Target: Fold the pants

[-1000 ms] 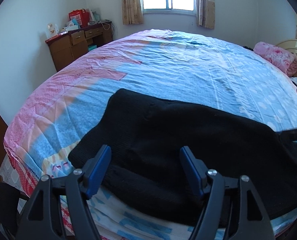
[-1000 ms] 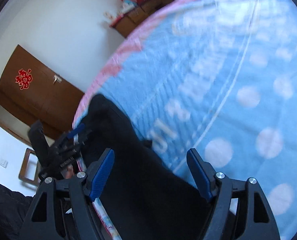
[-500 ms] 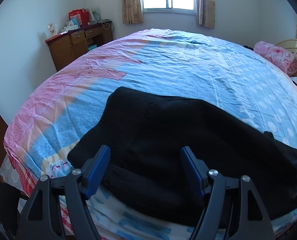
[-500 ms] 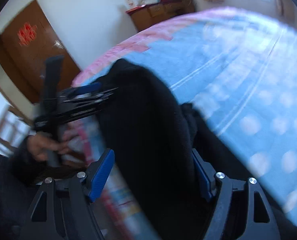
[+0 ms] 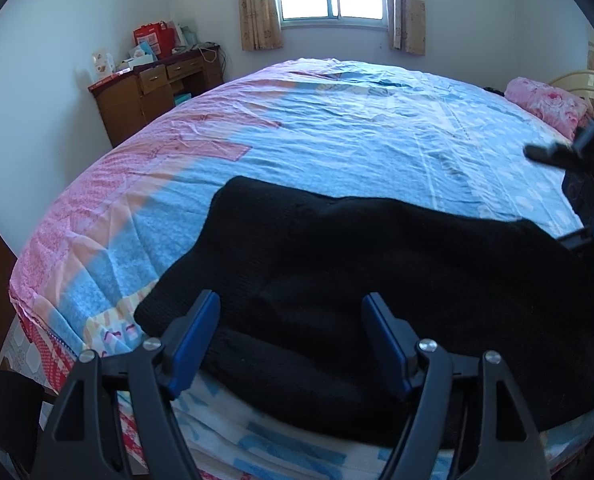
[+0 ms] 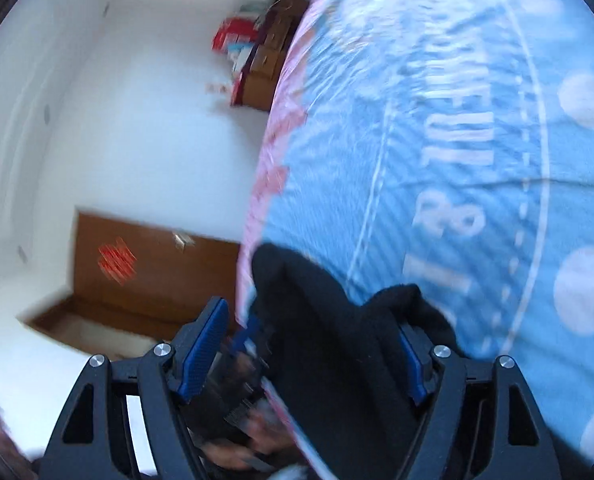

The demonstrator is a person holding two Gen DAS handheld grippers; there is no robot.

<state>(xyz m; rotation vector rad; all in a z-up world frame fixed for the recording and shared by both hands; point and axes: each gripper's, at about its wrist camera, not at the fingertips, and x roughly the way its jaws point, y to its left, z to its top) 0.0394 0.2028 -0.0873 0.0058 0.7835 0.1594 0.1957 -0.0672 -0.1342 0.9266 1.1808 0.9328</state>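
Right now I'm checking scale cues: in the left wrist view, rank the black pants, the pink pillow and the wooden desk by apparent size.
1. black pants, nearest
2. wooden desk
3. pink pillow, unsure: partly cut off

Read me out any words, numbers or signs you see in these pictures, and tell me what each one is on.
"&": white print on the blue bedsheet.
Other white letters beside it on the bedsheet: too blurred to read.
Red sign on the brown door: too blurred to read.
Red bag on the desk: print too small to read.
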